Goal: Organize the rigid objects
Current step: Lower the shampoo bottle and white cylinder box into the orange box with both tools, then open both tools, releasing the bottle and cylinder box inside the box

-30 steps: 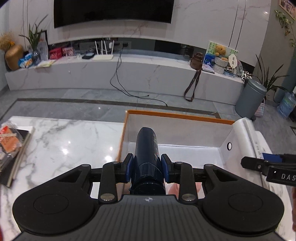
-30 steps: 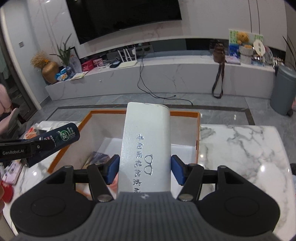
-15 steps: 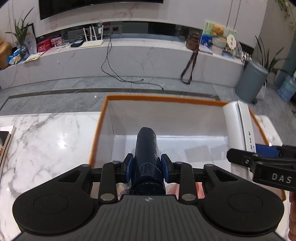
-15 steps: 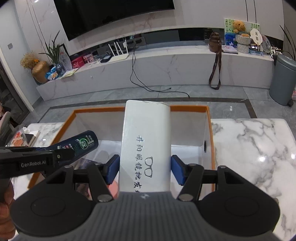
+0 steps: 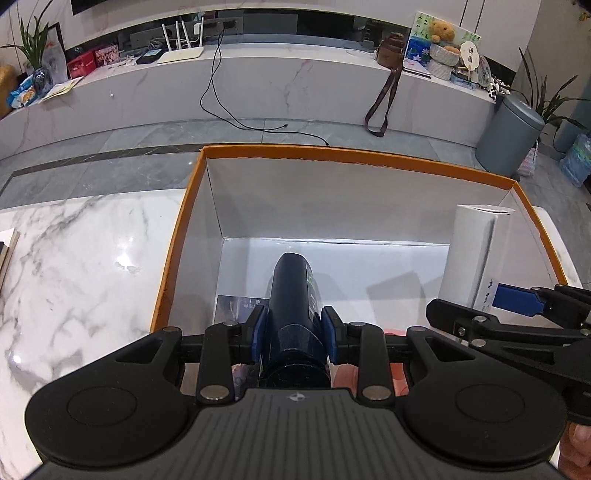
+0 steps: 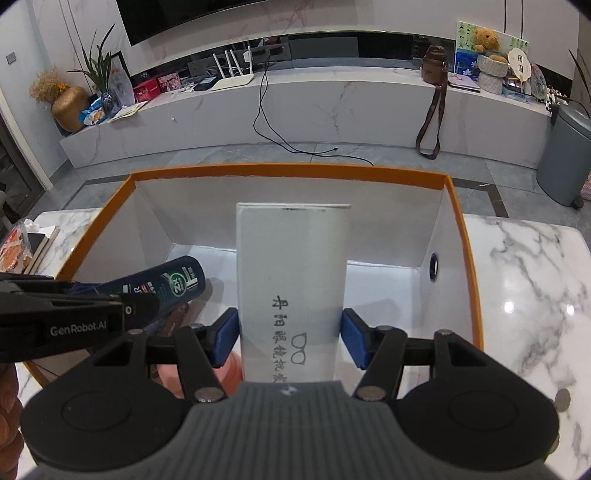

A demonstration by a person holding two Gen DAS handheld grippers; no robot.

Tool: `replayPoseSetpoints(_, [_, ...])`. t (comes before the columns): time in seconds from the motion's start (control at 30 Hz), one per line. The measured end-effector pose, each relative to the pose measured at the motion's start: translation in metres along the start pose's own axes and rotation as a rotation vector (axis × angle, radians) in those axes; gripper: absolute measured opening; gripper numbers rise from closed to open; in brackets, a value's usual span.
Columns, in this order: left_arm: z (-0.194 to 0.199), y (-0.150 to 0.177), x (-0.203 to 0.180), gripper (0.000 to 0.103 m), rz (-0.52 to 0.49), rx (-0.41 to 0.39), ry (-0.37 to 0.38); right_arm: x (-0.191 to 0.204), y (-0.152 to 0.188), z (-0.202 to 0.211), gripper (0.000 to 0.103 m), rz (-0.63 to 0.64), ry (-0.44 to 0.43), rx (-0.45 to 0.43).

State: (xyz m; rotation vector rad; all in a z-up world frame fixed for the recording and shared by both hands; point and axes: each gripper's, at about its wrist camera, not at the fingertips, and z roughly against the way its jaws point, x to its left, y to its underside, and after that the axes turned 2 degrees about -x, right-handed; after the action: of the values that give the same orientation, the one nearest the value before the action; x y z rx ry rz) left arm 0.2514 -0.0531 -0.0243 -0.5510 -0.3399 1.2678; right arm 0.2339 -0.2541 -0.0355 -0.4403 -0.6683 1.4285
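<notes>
Along the far wall we list a long white marble ledge (image 6: 332, 107), with a dark screen (image 6: 192, 14) above it. On the ledge, from the left, we record a gold vase (image 6: 68, 107), a green plant (image 6: 98, 70), red boxes (image 6: 159, 86) and a white router (image 6: 232, 79), its black cable (image 6: 273, 125) trailing onto the grey tiled floor (image 6: 258, 155). Further right we note a brown bag (image 6: 434, 70) with its strap hanging down the ledge front, and a teddy bear (image 6: 485, 38). At far right we enter a grey bin (image 6: 565, 155) on the floor.
</notes>
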Motion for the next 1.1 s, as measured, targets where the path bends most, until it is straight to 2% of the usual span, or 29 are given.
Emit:
replayPoseSetpoints(0.7, [-0.021,-0.002,-0.007,0.036,-0.022,0.062,-0.008,0.002,0.002,-0.004,0.060,0.023,0.029,0.040])
replayPoseSetpoints(0.83, [-0.027,0.000,-0.003,0.037,-0.001,0.079,-0.014,0.002,0.000,-0.003,0.060,0.018,0.024,0.037])
replayPoseSetpoints(0.93, [-0.021,-0.001,-0.006,0.038,-0.033,0.052,-0.051,0.003,0.000,-0.003,0.061,0.020,0.028,0.035])
replayPoseSetpoints(1.1, [-0.012,-0.004,-0.006,0.040,-0.031,0.027,-0.053,0.000,0.000,-0.001,0.061,0.018,0.030,0.026])
